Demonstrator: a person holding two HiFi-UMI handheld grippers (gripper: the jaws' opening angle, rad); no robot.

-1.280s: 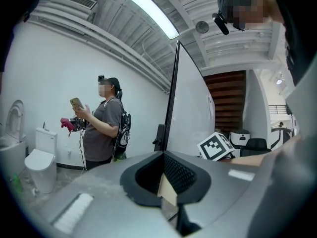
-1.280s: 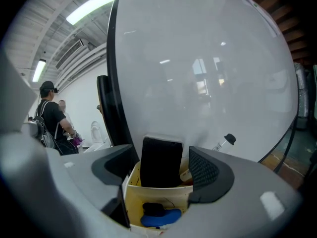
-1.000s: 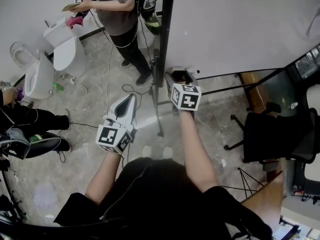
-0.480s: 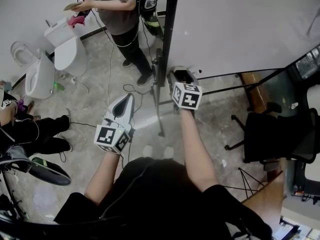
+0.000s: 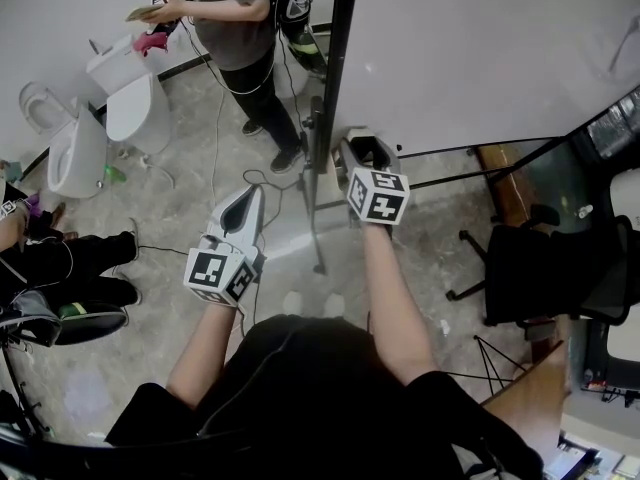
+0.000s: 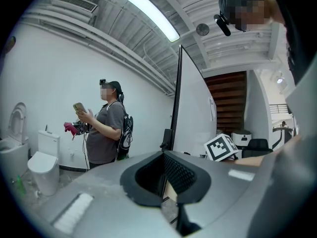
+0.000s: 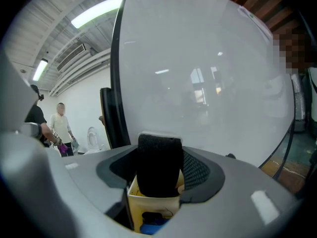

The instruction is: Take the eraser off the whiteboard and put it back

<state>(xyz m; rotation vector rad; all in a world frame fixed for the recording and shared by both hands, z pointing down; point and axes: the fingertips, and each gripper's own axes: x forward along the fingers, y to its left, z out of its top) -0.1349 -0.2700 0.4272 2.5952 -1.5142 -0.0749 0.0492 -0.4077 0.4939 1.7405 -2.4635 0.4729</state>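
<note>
The jaws of the right gripper (image 7: pixel 157 152) have just been closing, and the thing between them is the eraser (image 7: pixel 158 170), a small block with a black felt face and a pale plastic back. The pads press on its two sides, so the claw stands fairly wide yet is clamped, holding the eraser across its width. I judge this to be the grasp that begins the task: the eraser is secured and can next be drawn away from the large white whiteboard (image 7: pixel 208 73) before going back onto it. The eraser sits squarely in the middle of the claw and stands a little proud of its tips. The whiteboard fills the view right behind it; whether the eraser touches that surface I cannot tell. The left gripper (image 5: pixel 256 194) hangs well apart from the whiteboard, its jaws together and empty
</note>
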